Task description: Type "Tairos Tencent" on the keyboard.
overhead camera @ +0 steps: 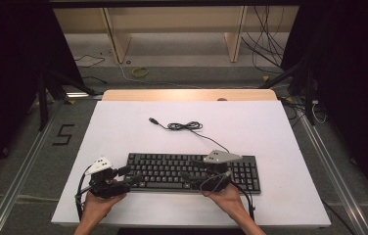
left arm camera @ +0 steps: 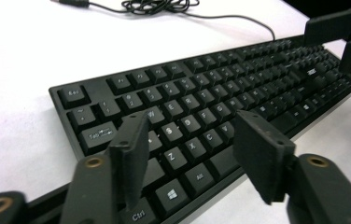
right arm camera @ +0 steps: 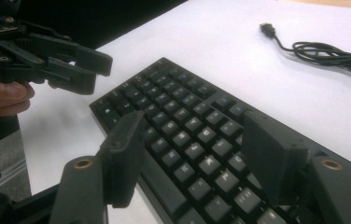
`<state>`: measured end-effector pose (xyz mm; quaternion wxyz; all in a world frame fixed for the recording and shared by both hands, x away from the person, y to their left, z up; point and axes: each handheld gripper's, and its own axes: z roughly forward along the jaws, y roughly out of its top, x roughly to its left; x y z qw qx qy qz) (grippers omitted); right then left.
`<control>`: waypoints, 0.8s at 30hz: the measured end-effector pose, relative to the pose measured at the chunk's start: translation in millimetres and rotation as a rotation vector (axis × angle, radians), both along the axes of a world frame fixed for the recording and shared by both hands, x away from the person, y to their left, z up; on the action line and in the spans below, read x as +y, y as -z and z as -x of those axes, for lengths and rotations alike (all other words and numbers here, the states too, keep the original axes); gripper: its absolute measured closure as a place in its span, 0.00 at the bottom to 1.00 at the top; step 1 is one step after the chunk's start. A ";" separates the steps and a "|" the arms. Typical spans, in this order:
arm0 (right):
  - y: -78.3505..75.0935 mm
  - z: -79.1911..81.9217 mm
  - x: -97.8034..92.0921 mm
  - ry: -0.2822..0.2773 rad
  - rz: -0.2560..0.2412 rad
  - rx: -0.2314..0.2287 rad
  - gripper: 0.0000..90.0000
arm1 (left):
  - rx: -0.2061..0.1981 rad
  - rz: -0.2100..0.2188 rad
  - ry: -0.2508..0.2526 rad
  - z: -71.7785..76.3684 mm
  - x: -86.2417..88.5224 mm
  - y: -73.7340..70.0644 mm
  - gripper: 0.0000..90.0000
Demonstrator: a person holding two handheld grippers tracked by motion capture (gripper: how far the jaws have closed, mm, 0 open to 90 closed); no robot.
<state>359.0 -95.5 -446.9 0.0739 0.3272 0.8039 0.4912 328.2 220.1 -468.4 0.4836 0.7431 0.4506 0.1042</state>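
Both grippers, left point(overhead camera: 129, 177) and right point(overhead camera: 188, 177), hover spread-jawed over the keyboard's point(overhead camera: 172, 166) near edge; nothing is gripped yet, so all handling remains.

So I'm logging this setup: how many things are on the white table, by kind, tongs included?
Keyboard: 1
Cable with USB plug: 1
Tongs: 2, left and right, both open over the keyboard
Total: 4

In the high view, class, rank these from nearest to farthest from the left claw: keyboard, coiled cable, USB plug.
1. keyboard: directly under the left claw, at its left end.
2. USB plug: farther back.
3. coiled cable: back and right; close call with the plug.
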 end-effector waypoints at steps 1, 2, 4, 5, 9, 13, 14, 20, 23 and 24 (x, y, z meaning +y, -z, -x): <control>0.0 0.0 0.0 0.000 0.000 0.000 0.49 | 0.000 0.000 0.000 0.0 0.0 0.0 0.59; 0.0 0.0 0.0 0.000 0.000 0.000 0.49 | 0.000 0.000 0.000 0.0 0.0 0.0 0.59; 0.0 0.0 0.0 0.000 0.000 0.000 0.49 | 0.000 0.000 0.000 0.0 0.0 0.0 0.59; 0.0 0.0 0.0 0.000 0.000 0.000 0.49 | 0.000 0.000 0.000 0.0 0.0 0.0 0.59; 6.3 -17.0 36.8 -0.039 0.050 0.034 0.49 | 0.027 -0.051 -0.010 -1.5 3.7 3.5 0.91; 6.3 -17.0 36.8 -0.039 0.050 0.034 0.78 | 0.027 -0.051 -0.010 -1.5 3.7 3.5 0.91; 6.3 -17.0 36.8 -0.039 0.050 0.034 0.78 | 0.027 -0.051 -0.010 -1.5 3.7 3.5 0.91; 9.7 -21.2 44.9 -0.041 0.070 0.042 0.87 | 0.029 -0.072 -0.012 -1.4 3.4 3.9 0.97; 13.3 -24.3 51.2 -0.038 0.087 0.054 0.92 | 0.031 -0.081 -0.012 -1.9 3.1 4.7 0.99; 14.3 -25.4 53.1 -0.037 0.097 0.054 0.94 | 0.031 -0.085 -0.012 -2.2 3.1 4.8 0.99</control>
